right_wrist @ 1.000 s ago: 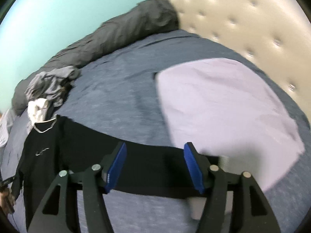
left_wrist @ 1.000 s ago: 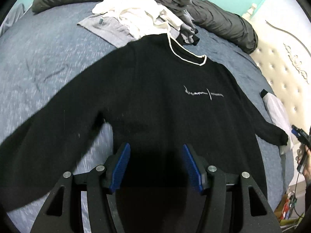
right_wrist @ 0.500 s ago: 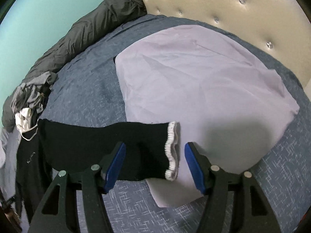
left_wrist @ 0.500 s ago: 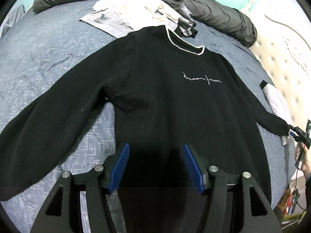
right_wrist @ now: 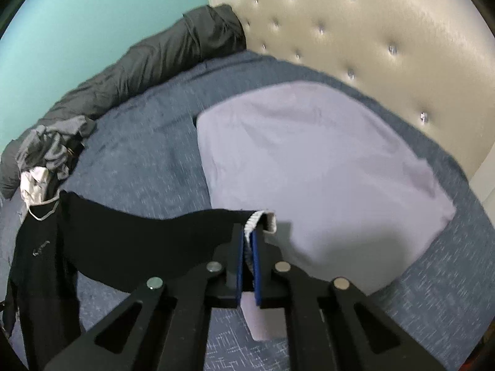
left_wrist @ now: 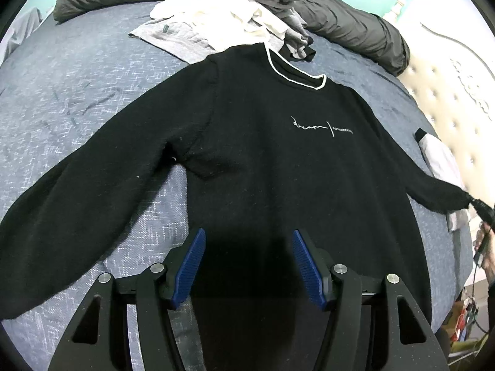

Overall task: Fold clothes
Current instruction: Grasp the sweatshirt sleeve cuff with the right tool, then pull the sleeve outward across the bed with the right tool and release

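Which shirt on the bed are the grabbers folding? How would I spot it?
Look at the blue bed, in front of the messy clothes pile. The black sweater lies spread flat, and only it has a white neckline and small white chest writing.

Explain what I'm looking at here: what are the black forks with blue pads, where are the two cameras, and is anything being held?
No robot: a person holds one hand-held gripper in each hand, with a fisheye camera on each looking forward along its jaws. The left view shows the left gripper, jaws open, hovering over the hem of a black sweater spread flat on a blue bedspread. Behind its collar lies a pile of unfolded clothes. The right view shows the right gripper, jaws shut on the sweater's white-trimmed sleeve cuff, beside a lilac pillow near the tufted headboard.
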Tool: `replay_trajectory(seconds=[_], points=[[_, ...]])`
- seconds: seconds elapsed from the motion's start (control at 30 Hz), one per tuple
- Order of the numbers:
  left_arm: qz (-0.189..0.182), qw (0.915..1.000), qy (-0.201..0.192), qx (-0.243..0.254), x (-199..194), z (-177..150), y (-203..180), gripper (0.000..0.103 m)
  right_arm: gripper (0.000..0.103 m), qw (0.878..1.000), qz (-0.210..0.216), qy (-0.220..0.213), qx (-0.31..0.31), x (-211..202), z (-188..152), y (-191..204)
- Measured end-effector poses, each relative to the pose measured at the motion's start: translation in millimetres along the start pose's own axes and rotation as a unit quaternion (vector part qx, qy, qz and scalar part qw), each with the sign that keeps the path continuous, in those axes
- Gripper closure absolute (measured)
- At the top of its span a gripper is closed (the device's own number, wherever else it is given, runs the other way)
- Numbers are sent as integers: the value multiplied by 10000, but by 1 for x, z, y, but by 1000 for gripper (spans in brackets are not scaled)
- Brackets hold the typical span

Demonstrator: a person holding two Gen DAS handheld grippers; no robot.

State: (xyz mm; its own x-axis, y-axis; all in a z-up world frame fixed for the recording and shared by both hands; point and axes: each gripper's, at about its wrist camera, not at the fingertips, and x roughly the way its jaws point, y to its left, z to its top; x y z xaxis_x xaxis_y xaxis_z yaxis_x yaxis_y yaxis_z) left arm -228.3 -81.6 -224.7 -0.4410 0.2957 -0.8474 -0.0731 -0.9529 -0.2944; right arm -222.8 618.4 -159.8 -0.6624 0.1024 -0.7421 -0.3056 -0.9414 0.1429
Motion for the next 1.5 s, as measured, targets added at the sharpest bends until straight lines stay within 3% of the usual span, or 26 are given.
replay_trajectory(seconds=[0.23,0.53,0.6,0.77,0.83,0.93,0.97,1.17,1.23,1.27,1.3,1.37,1.5], points=[[-5,10000,42,26,-3,-1,-2,40,99,9994,42,-343,31,-22,37,-9],[66,9998,172,59,0,-7,0,40,103,9983,-332,-448,195,-24,78,-42],[62,9998,206,41,3,-9,-1,40,103,9988,-285,-312,266,-17,76,-48],[2,9996,280,58,10,-10,-6,40,101,9974,366,343,510,14,53,-53],[-25,9995,308,94,12,-11,-9,40,92,9978,295,475,349,24,42,-47],[-42,9993,343,164,12,-12,-12,40,40,9968,311,624,383,37,29,-43],[-43,9993,344,170,11,-13,-12,40,36,9966,319,628,427,40,26,-43],[-25,9993,332,138,12,-13,-10,38,38,9976,252,533,371,48,20,-43],[-22,9993,347,121,13,-14,-10,37,53,9984,227,506,103,51,18,-36],[-23,9993,354,117,14,-14,-10,37,71,9985,163,516,-41,53,17,-31],[-25,9993,363,113,15,-15,-10,37,83,9984,77,534,-158,55,15,-27],[-23,9992,392,113,17,-15,-10,37,96,9983,137,518,-220,56,11,-23],[-17,9988,467,144,22,-18,-12,37,99,9996,71,225,-128,43,17,-29]])
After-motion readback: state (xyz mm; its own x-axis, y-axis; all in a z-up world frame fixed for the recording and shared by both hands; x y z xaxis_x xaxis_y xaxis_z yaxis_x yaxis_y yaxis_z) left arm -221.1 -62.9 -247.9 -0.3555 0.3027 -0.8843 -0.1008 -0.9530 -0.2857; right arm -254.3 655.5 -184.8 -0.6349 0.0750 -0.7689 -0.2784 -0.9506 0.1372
